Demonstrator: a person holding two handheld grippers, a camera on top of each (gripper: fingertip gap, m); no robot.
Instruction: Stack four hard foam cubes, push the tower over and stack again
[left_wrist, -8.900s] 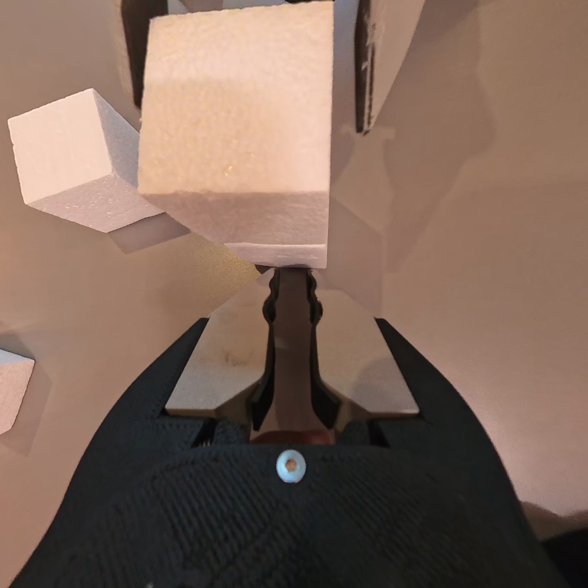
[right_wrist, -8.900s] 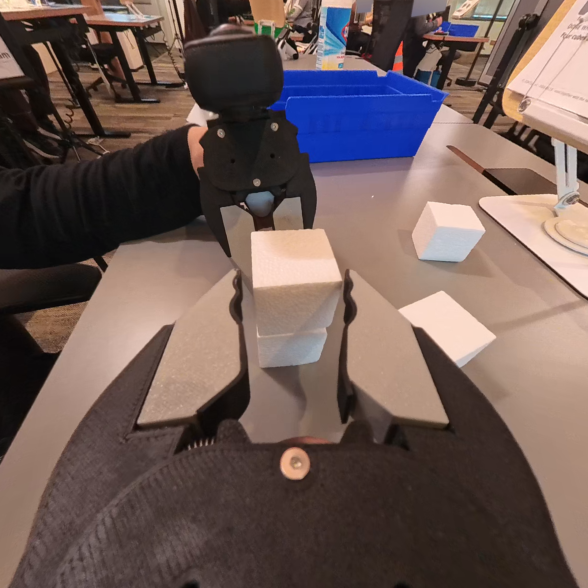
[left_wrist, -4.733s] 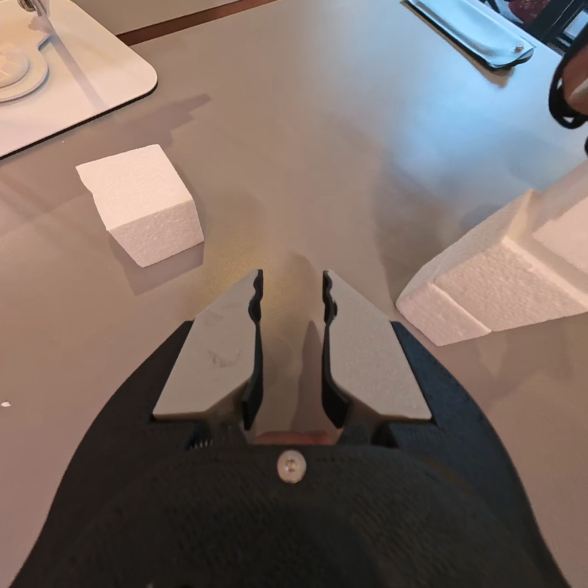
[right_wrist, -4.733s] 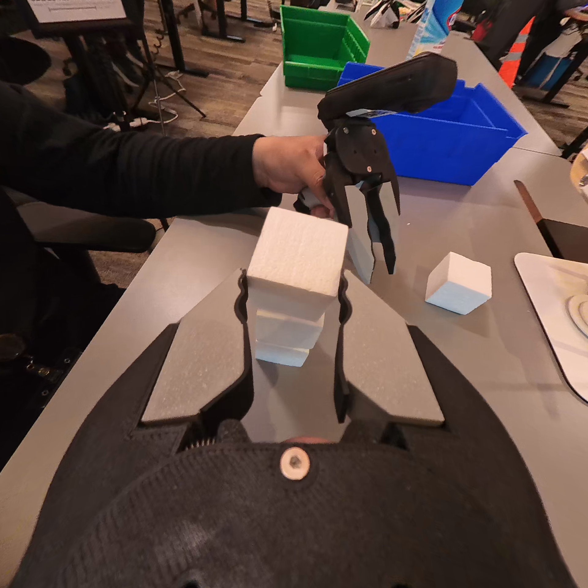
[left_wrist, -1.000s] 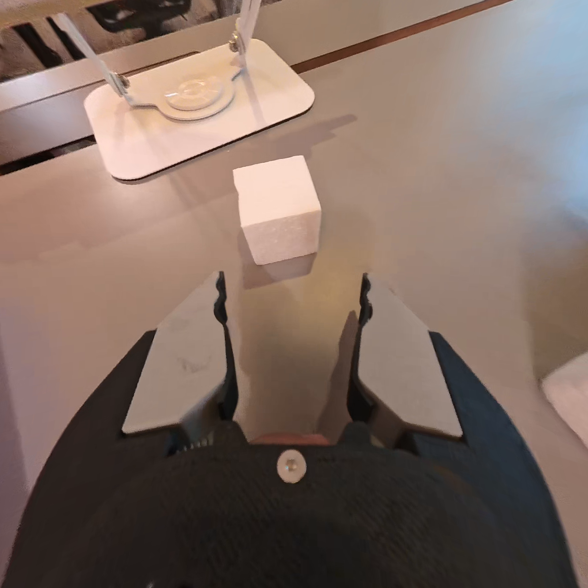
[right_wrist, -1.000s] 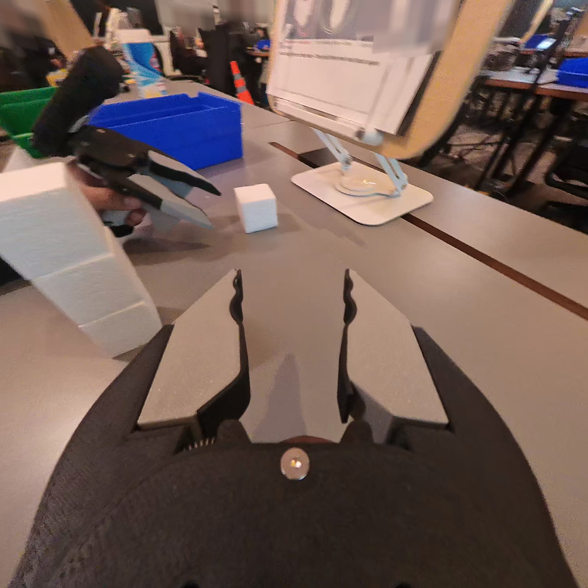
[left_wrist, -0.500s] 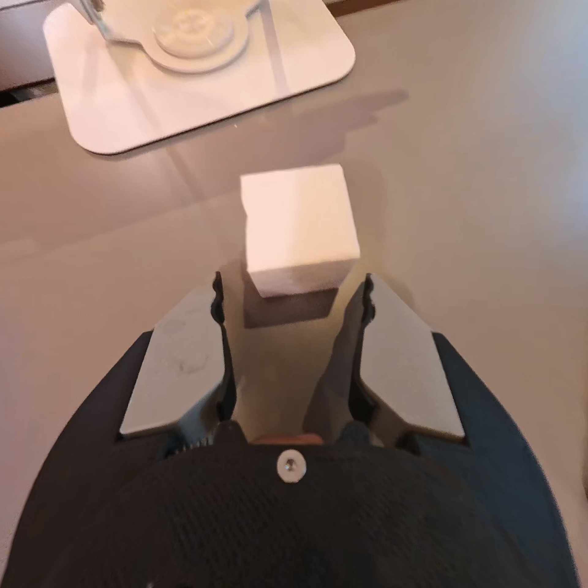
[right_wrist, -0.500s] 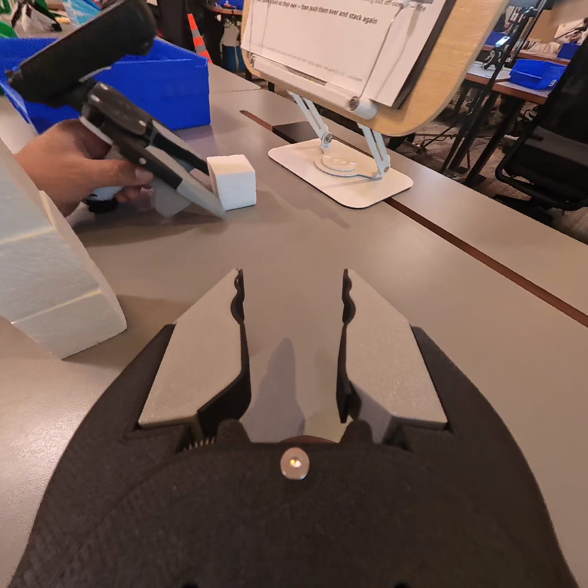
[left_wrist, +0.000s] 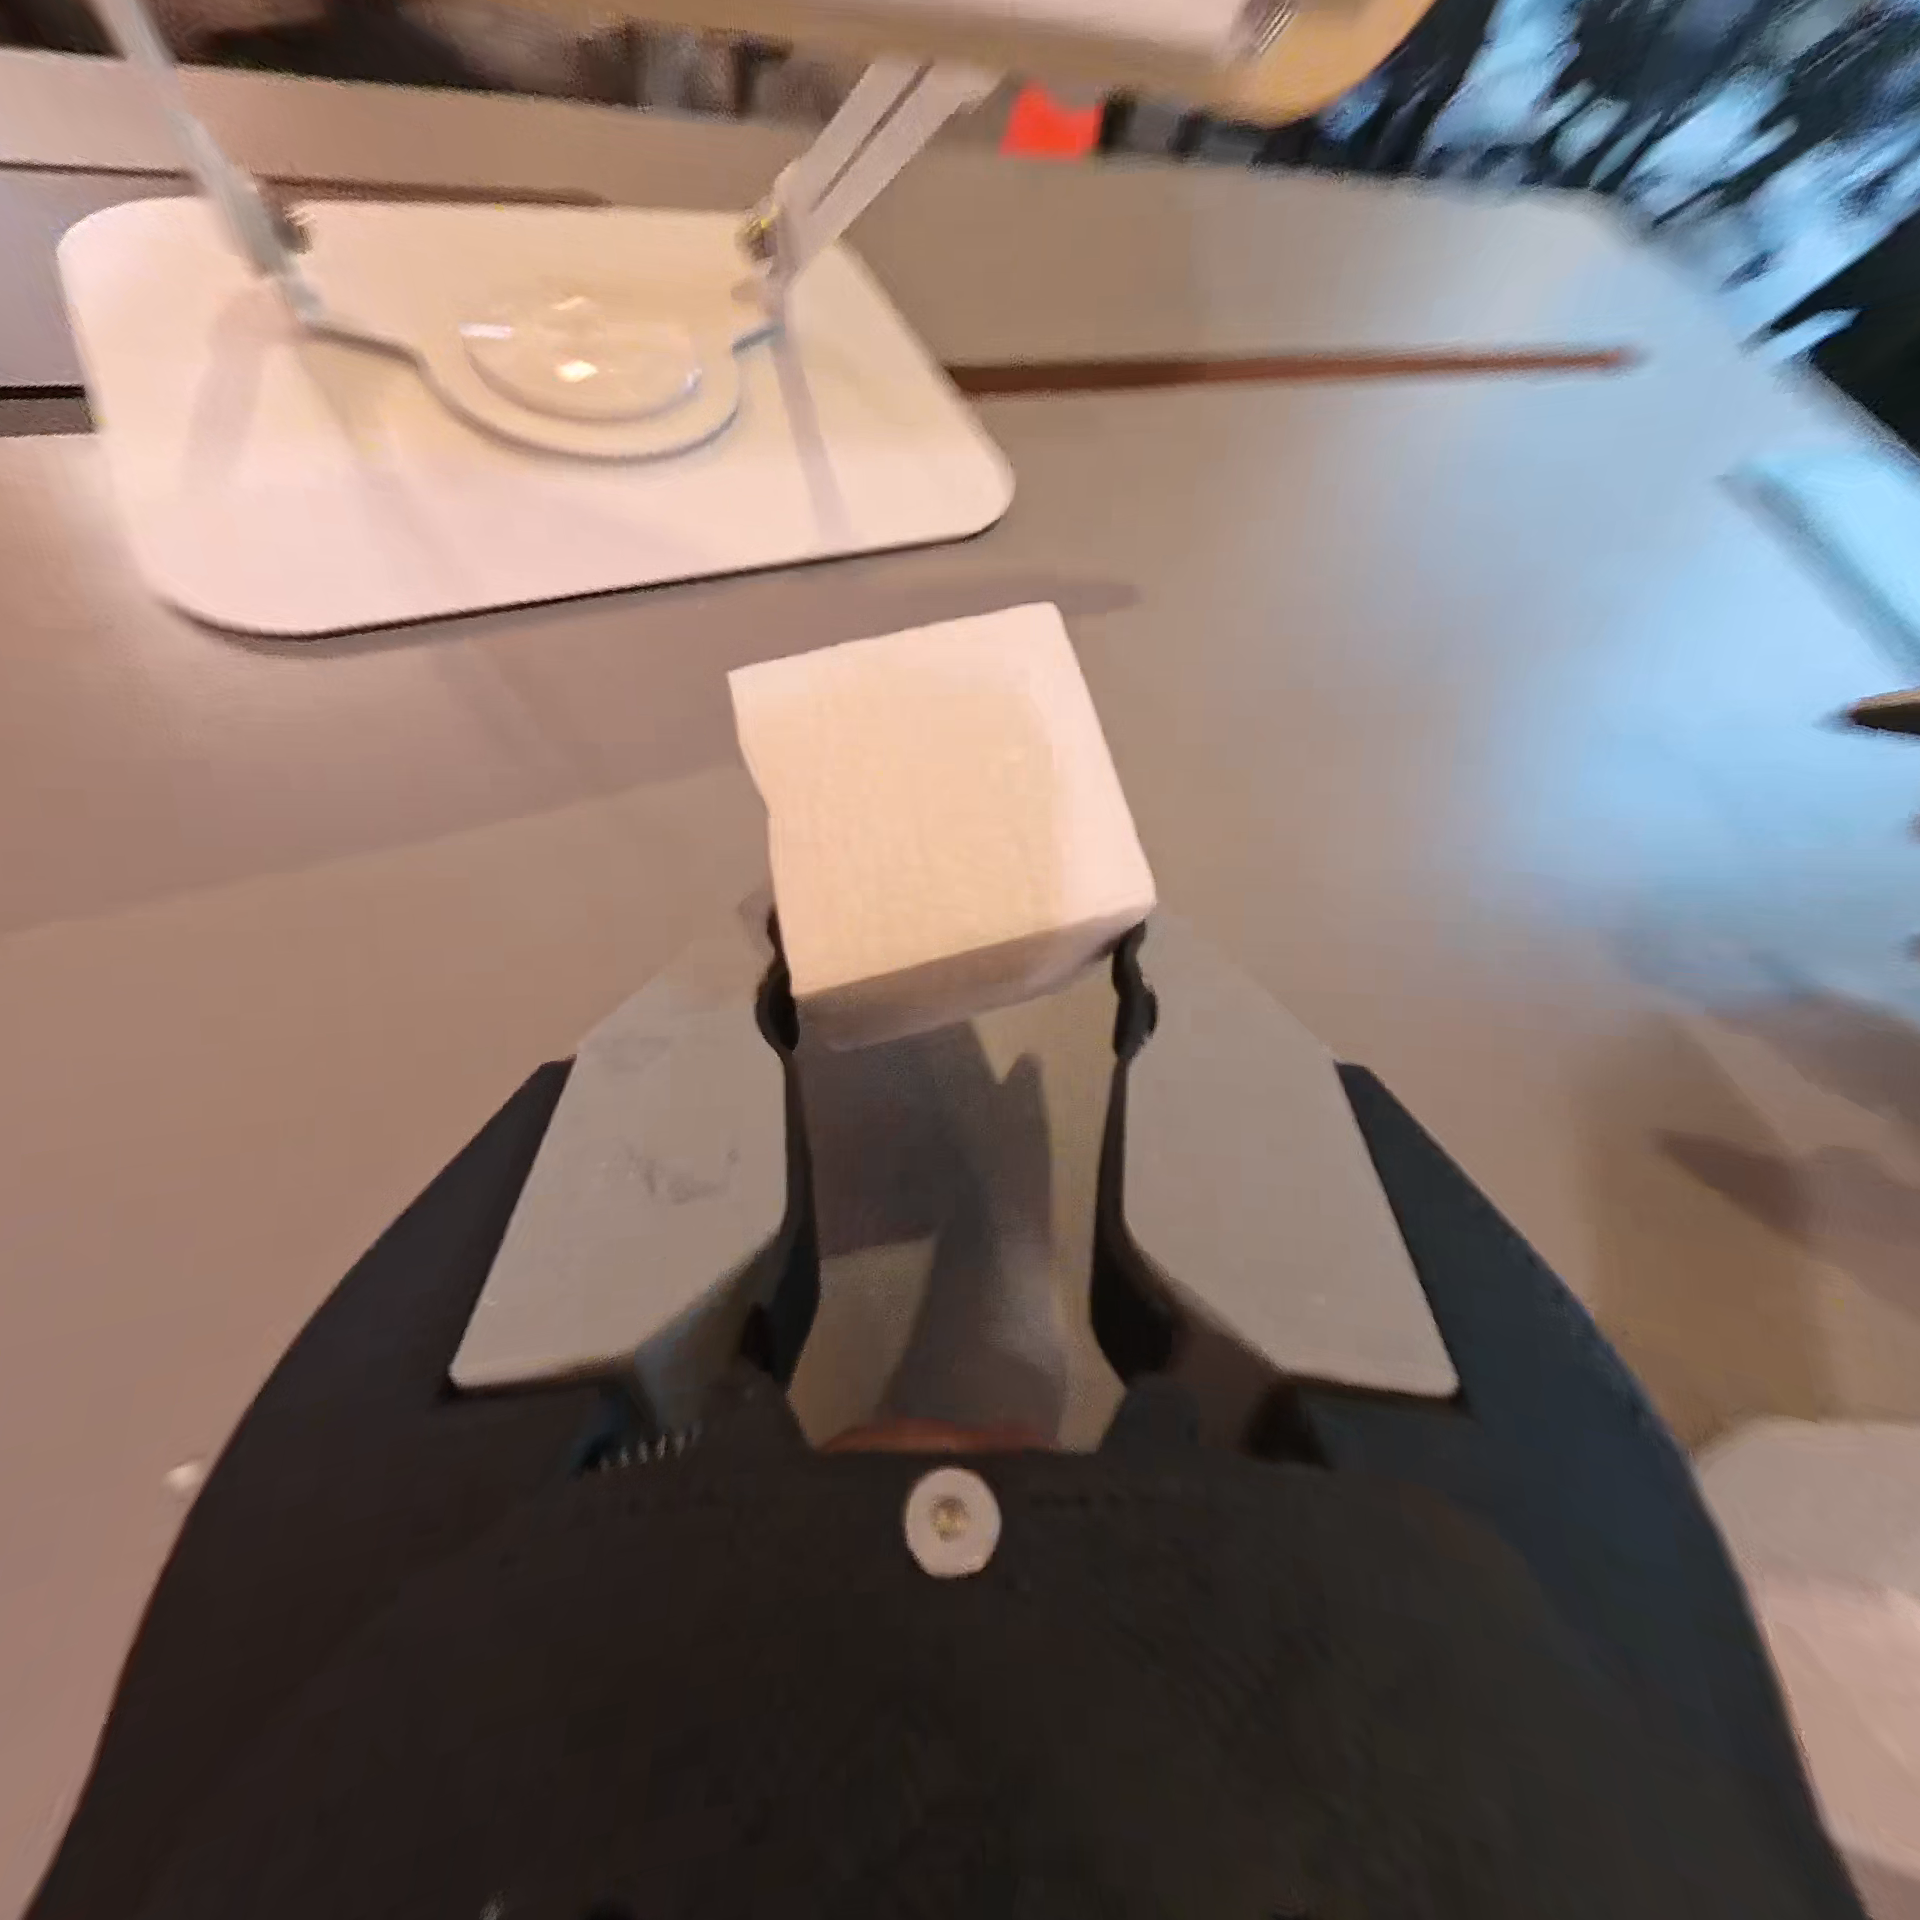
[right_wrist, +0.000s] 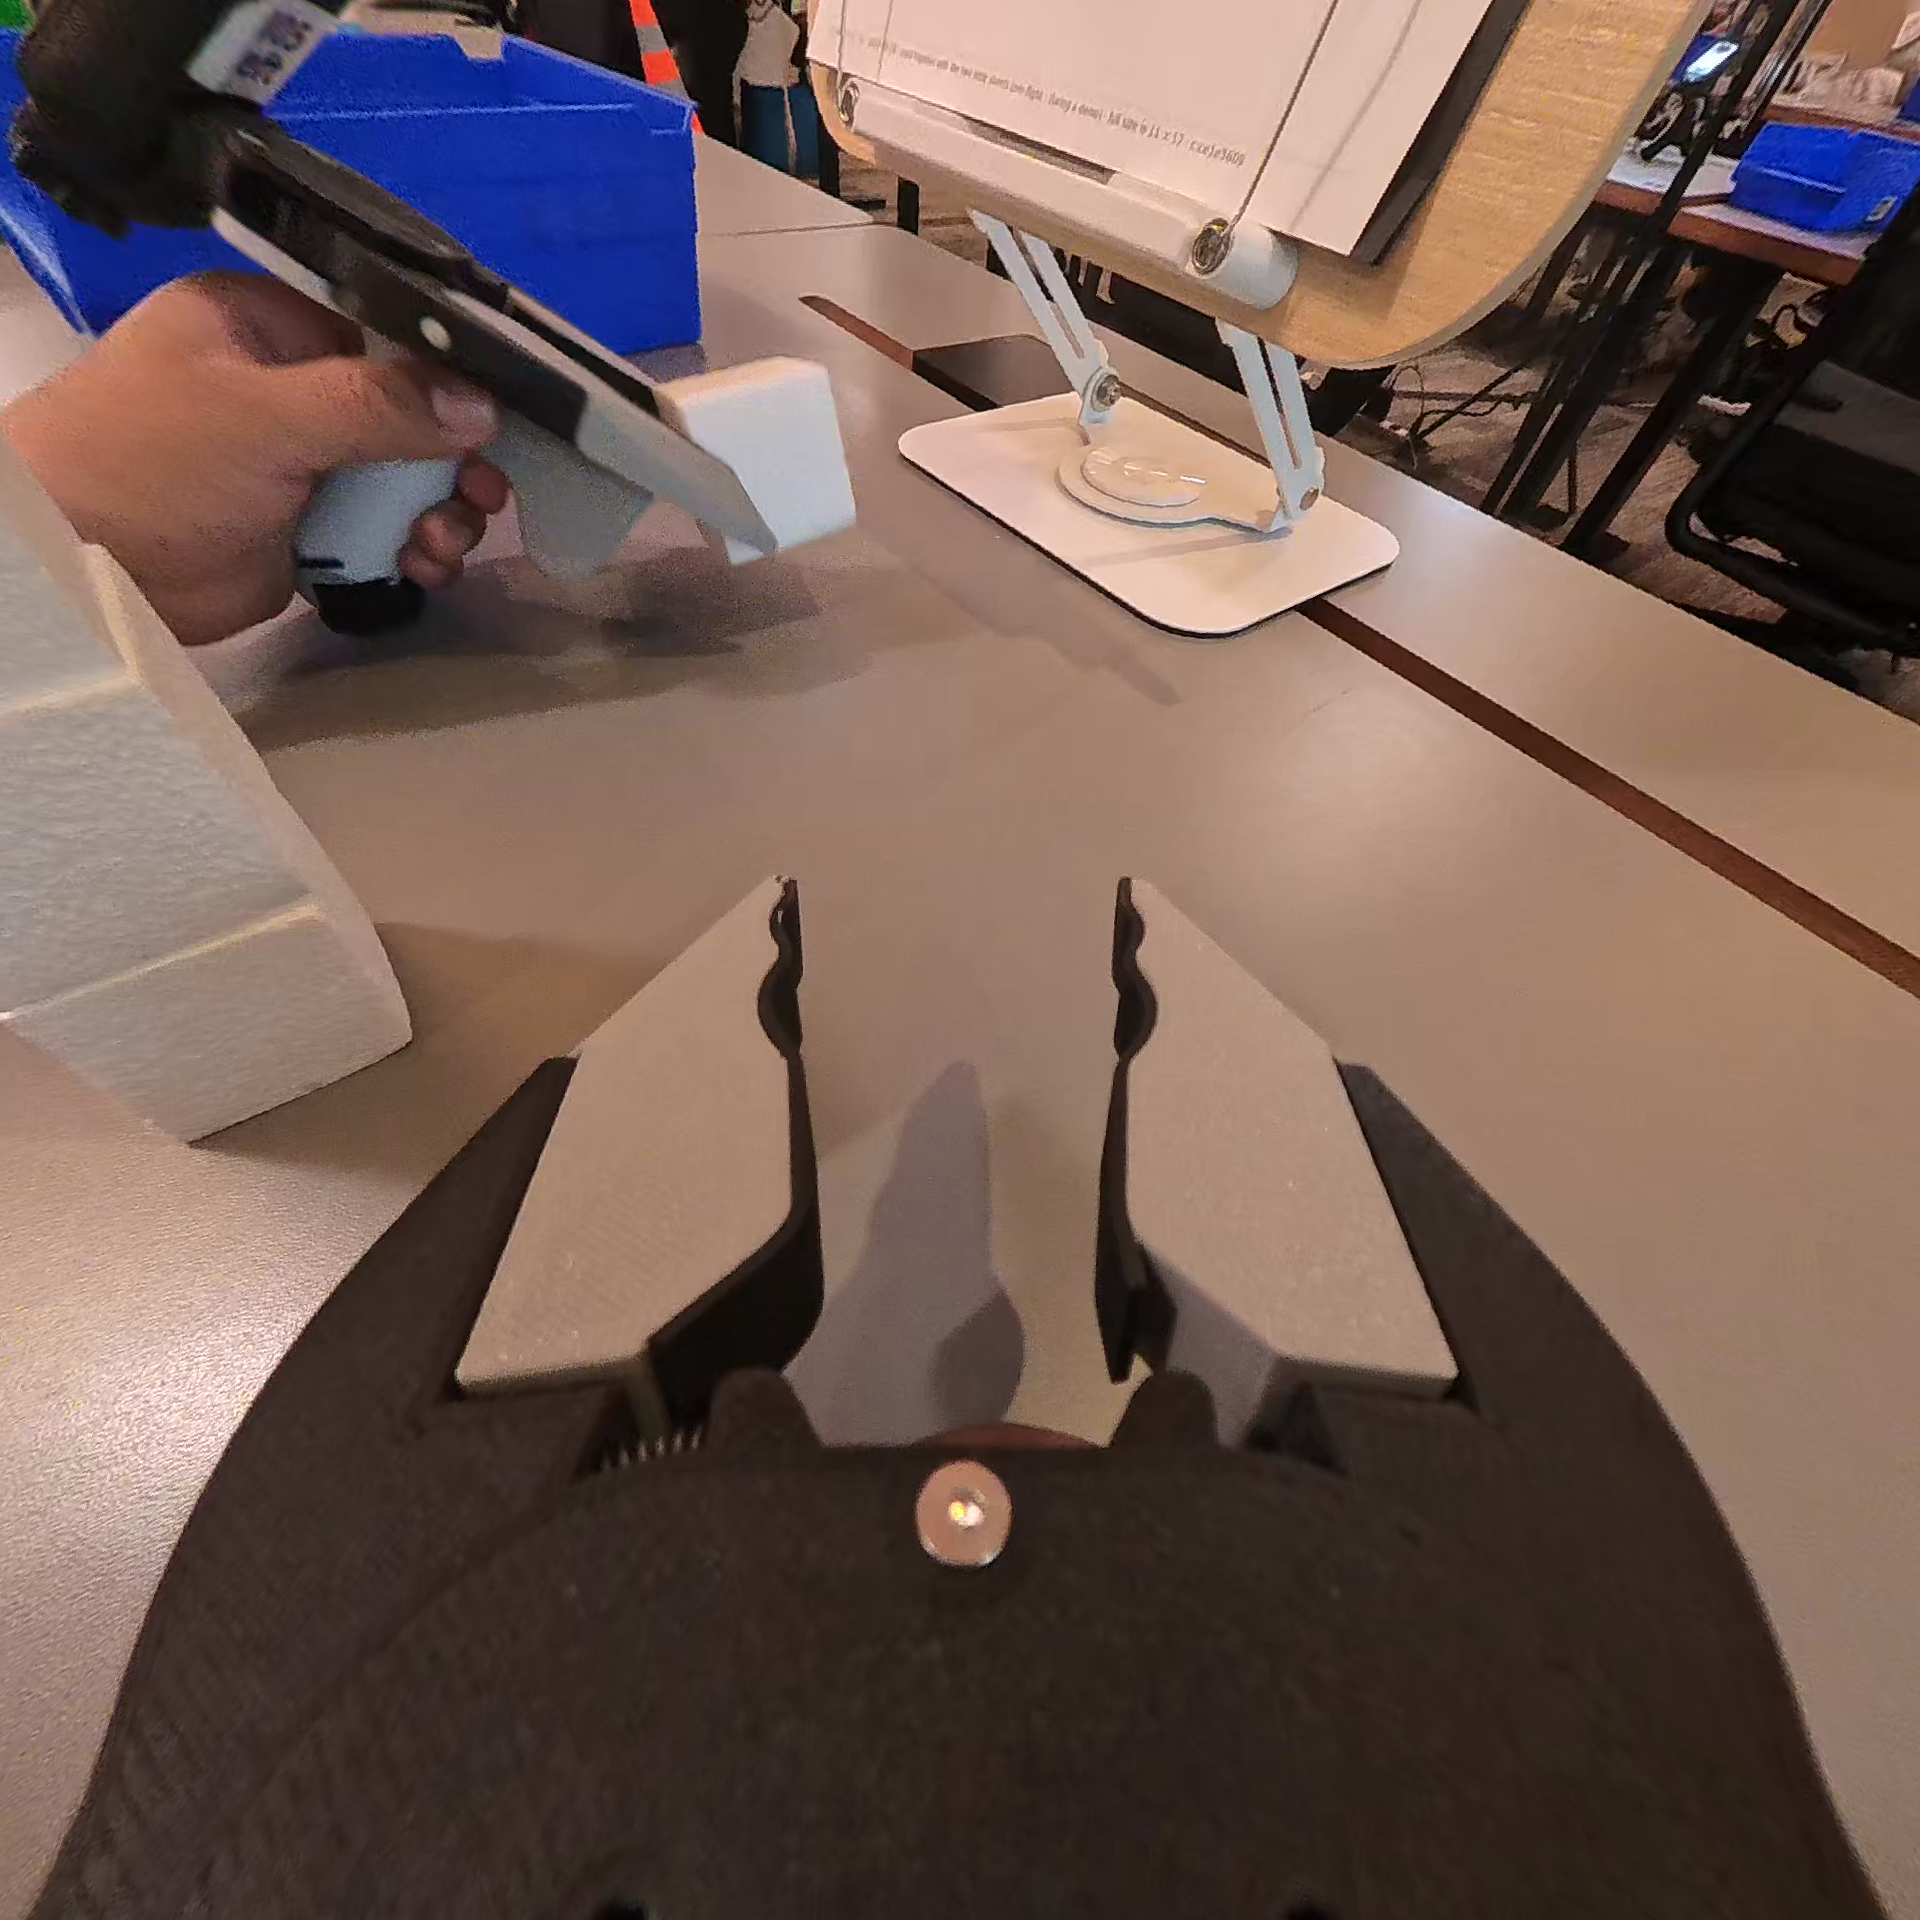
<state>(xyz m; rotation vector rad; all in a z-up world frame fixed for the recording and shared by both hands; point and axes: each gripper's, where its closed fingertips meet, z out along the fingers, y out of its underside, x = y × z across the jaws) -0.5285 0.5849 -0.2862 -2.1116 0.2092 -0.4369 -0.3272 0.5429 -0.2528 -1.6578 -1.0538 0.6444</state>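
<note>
My left gripper (left_wrist: 951, 961) is shut on a white foam cube (left_wrist: 925, 810), pinched by its near lower part at the fingertips and held above the grey table (left_wrist: 1403, 727). In the right wrist view the same gripper (right_wrist: 743, 525), held by a hand, carries that cube (right_wrist: 774, 457) clear of the table at the upper left. A stack of white foam cubes (right_wrist: 156, 831) stands at the left edge there, cut off by the frame. My right gripper (right_wrist: 951, 914) is open and empty, low over the table to the right of the stack.
A white document stand base (right_wrist: 1153, 520) sits behind the held cube and also shows in the left wrist view (left_wrist: 312, 468). It carries a board with a paper sheet (right_wrist: 1195, 125). A blue bin (right_wrist: 520, 177) stands at the back left. A brown seam (right_wrist: 1621, 790) crosses the table.
My left gripper has closed on the lone cube and lifted it off the table. My right gripper stays open and has hardly moved.
</note>
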